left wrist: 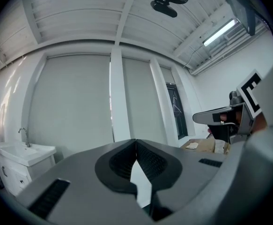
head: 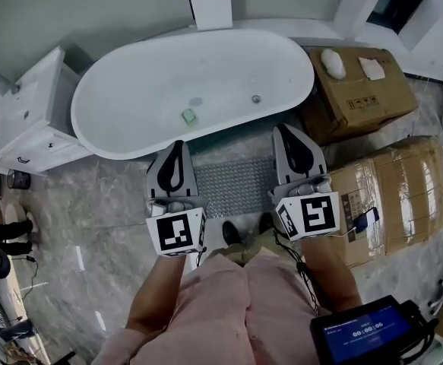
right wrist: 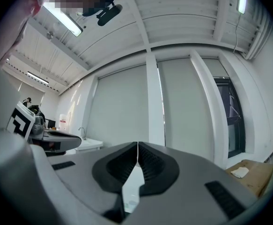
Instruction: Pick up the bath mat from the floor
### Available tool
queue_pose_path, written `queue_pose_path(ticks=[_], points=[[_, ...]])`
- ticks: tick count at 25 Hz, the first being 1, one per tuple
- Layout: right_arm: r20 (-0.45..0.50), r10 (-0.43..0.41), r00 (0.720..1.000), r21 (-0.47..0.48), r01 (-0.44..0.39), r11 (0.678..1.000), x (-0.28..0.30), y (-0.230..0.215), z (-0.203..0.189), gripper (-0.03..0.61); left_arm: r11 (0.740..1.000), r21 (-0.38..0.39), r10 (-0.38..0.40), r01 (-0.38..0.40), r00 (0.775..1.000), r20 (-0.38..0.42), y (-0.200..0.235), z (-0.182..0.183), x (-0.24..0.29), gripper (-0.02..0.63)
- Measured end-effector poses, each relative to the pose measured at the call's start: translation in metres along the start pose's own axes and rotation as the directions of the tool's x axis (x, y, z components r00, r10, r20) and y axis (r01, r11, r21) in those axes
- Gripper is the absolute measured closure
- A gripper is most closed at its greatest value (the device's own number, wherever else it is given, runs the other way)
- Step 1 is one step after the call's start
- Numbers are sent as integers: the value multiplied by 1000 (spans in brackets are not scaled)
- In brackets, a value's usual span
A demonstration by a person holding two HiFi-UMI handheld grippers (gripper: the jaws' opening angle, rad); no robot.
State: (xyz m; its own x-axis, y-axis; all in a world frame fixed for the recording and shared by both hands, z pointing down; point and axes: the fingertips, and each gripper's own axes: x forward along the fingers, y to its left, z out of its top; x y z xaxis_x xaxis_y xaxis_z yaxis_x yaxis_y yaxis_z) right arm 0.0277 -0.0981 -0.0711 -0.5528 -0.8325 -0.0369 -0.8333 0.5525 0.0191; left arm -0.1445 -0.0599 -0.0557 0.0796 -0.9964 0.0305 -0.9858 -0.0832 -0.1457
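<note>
Head view showed us the left gripper (head: 178,147) and right gripper (head: 283,131) held level, each with jaws closed together on nothing. The mat (head: 232,187) lay flat on the floor (head: 92,204) below and between them, just before the tub (head: 191,90). We judged the approach in hand, with no grasp begun. The next move called for opening the jaws, tipping down and lowering onto a mat edge.

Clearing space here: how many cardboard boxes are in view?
2. One cardboard box stands right of the bathtub; the wrapped box lies nearer, right of the bath mat. More may be hidden.
</note>
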Motion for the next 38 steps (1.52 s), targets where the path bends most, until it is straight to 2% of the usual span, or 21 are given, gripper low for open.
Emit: queue_pose_path(ticks=[9,14,27,38], points=[[19,38,999,-22,-38,999,2,-3,6,560,1000,-3,17,-17,1000,21,-11,4,1,588],[31,55,998,-18,-54,998,17,-33,14,560,999,-8,38,-38,999,18,-24,16,27,588],[96,101,990,-29,-99,995,43,-43,41,560,995,12,93,-95,993,78,-12,46,49,588],[60,109,992,-10,-108,994,42,-47,28,560,996,-13,86,-86,995,50,-20,35,53,588]])
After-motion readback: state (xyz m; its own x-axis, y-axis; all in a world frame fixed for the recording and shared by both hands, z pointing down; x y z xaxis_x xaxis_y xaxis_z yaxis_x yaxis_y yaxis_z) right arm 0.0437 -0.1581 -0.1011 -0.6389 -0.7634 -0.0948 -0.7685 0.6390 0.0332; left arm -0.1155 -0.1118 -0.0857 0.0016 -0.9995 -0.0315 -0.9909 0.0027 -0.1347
